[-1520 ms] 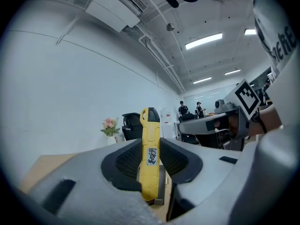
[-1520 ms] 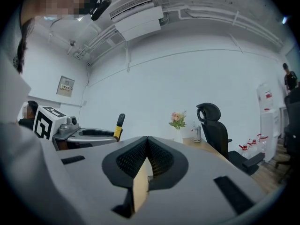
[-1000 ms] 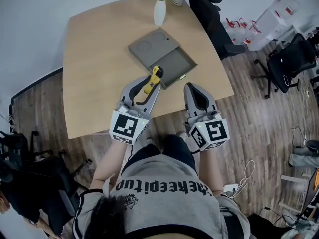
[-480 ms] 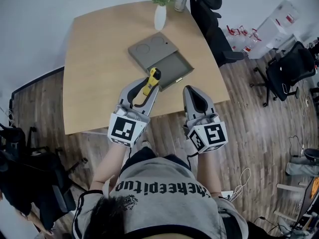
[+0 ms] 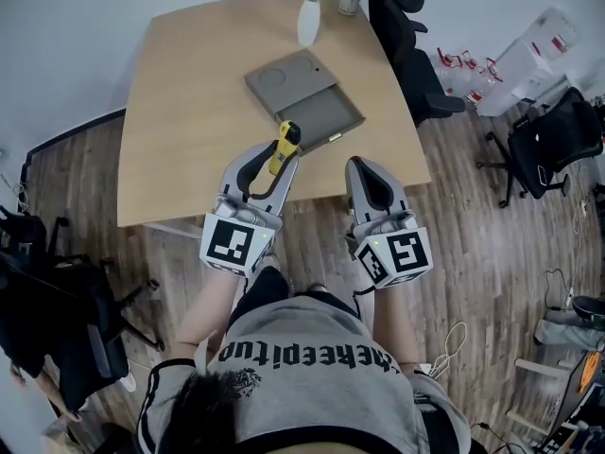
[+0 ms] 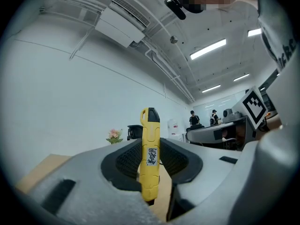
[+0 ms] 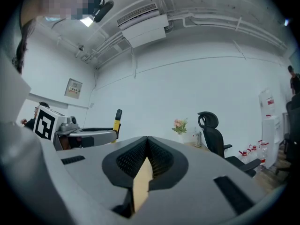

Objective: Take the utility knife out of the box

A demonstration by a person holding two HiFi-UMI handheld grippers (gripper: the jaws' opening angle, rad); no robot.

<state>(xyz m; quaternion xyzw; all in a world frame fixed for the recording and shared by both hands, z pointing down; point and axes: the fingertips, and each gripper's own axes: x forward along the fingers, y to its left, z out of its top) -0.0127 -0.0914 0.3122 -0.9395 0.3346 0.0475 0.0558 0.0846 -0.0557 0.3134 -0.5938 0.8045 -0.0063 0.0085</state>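
Two grippers are held side by side over the near edge of the table (image 5: pixel 180 112). The left gripper (image 5: pixel 271 164) is closed on the yellow utility knife (image 6: pixel 150 158). Its two dark ribbed pads (image 6: pixel 126 161) press on the lower part of the handle from both sides. In the left gripper view the knife stands upright between the jaws, and its black tip is at the top. In the head view the knife points away from the person, and its tip is just in front of the near edge of the gray box (image 5: pixel 321 116). The knife is outside the box and does not touch it.

The right gripper (image 5: pixel 365 170) is beside the left one, a little apart from it. Its jaws are closed together at the tips and nothing is between them. Only a thin strip of the table shows lower down between the pads.

The box lies flat in the middle of the table, with its tray pulled open toward the person. Behind it, at the far edge, a white vase (image 5: pixel 308 22) with flowers stands. A black office chair (image 5: pixel 406 26) is at the right side of the table.
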